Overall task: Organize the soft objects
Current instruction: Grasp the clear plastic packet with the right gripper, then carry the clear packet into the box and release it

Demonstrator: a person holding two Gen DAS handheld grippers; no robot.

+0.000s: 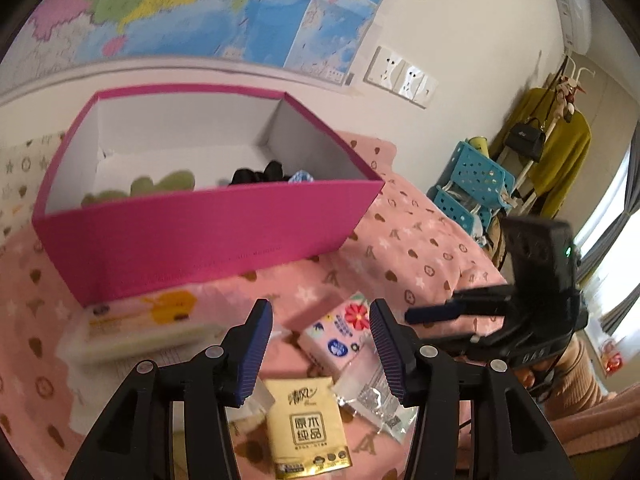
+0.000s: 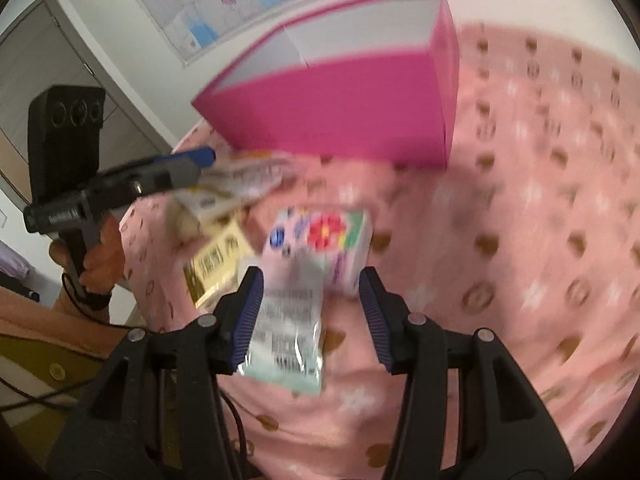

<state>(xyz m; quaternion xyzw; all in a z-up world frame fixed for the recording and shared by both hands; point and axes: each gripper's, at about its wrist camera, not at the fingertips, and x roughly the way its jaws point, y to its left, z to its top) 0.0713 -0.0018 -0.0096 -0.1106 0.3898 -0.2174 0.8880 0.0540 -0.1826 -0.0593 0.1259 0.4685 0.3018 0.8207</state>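
Small packs lie on the pink bedspread in front of a pink open box [image 1: 200,220] [image 2: 340,112]. My left gripper [image 1: 320,340] hangs open over a flower-printed tissue pack [image 1: 344,332], a yellow tissue pack [image 1: 304,428] and a clear foil packet [image 1: 376,396]. A flat pale wipes pack [image 1: 140,324] lies to its left. My right gripper [image 2: 312,312] [image 1: 436,320] is open, with the foil packet [image 2: 288,336] lying between its fingers, not pinched. Beyond it are the flower pack [image 2: 324,244] and the yellow pack [image 2: 216,260]. The left gripper [image 2: 196,164] shows at the left.
Inside the box lie green soft pieces [image 1: 160,184] and a black item [image 1: 260,172]. A map covers the wall behind. Blue baskets [image 1: 472,188] and a clothes rack with a yellow garment [image 1: 560,152] stand past the bed's right edge. A hand [image 2: 100,256] holds the left gripper.
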